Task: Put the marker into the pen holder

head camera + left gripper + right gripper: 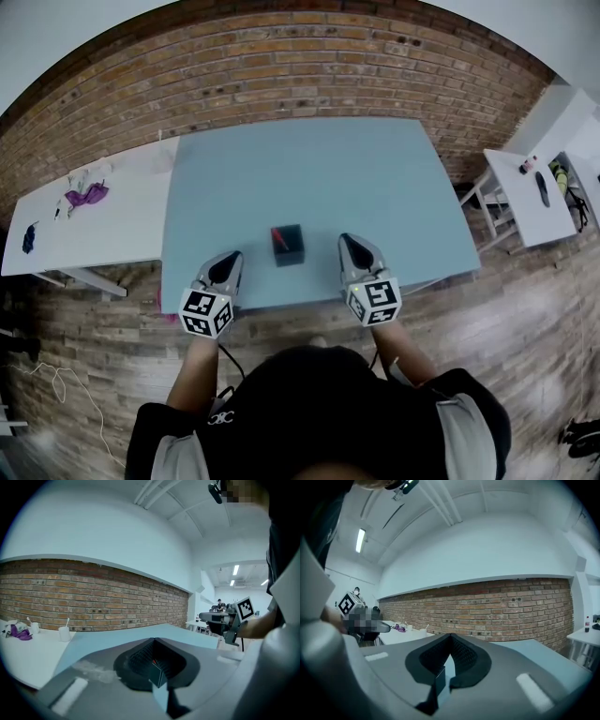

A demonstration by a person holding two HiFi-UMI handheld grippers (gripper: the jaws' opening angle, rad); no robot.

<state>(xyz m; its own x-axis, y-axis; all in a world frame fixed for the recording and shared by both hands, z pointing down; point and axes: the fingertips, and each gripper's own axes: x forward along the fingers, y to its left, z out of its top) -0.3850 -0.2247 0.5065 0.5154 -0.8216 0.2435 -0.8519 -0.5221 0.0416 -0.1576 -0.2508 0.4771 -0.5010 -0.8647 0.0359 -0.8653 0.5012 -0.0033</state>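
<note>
Half-hiding the marker (277, 233), pen holder (290, 248) sits between closed left claw (228, 262) and right claw (353, 246).

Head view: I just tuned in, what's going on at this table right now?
A person holds a gripper in each hand at the near edge of the light blue table. The black square pen holder stands between them with the red marker sticking out of it. The left gripper and right gripper are both shut and empty, each clear of the holder. The marker looks placed.
</note>
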